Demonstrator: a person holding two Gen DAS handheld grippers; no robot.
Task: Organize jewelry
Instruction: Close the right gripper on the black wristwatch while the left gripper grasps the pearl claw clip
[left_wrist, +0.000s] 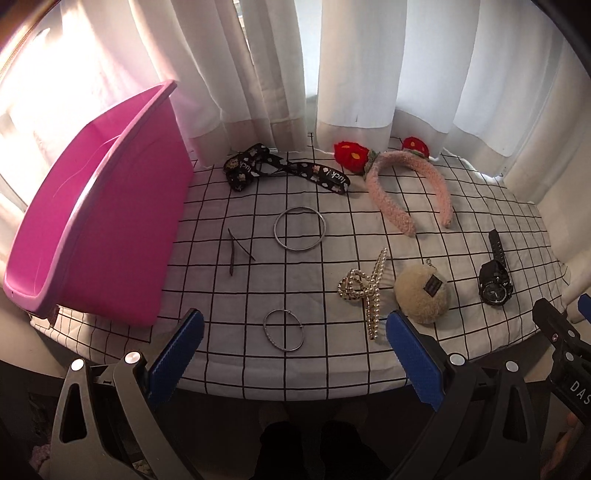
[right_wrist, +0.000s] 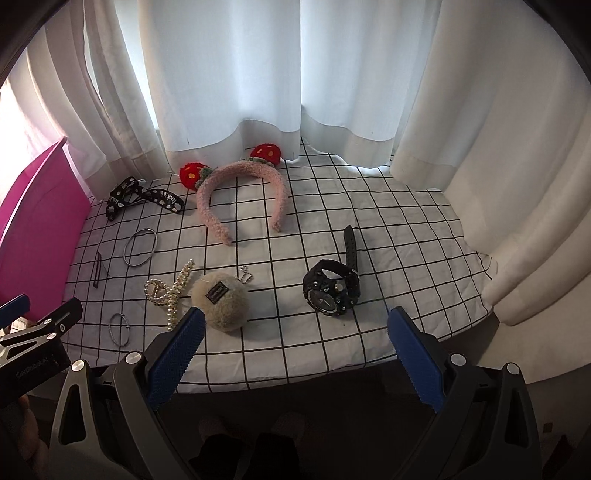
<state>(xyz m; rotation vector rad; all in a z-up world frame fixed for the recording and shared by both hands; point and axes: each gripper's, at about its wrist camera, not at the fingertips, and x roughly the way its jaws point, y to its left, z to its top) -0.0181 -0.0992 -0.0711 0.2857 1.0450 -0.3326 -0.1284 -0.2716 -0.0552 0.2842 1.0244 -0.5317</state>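
Observation:
On the checked cloth lie a small silver bangle (left_wrist: 283, 330), a larger silver bangle (left_wrist: 300, 229), a dark hairpin (left_wrist: 236, 252), a pearl claw clip (left_wrist: 365, 291), a beige pompom (left_wrist: 422, 294), a black watch (left_wrist: 495, 280) and a pink headband with red flowers (left_wrist: 410, 188). A pink bin (left_wrist: 99, 229) stands at the left. My left gripper (left_wrist: 294, 332) is open and empty at the near edge, around the small bangle's position in view. My right gripper (right_wrist: 294, 332) is open and empty, in front of the watch (right_wrist: 332, 286) and pompom (right_wrist: 221, 300).
A black printed strap (left_wrist: 288, 170) lies at the back by the white curtains (left_wrist: 354, 62). The table's near edge (left_wrist: 295, 395) drops off just ahead of both grippers. The right gripper's side shows at the left wrist view's right border (left_wrist: 565, 343).

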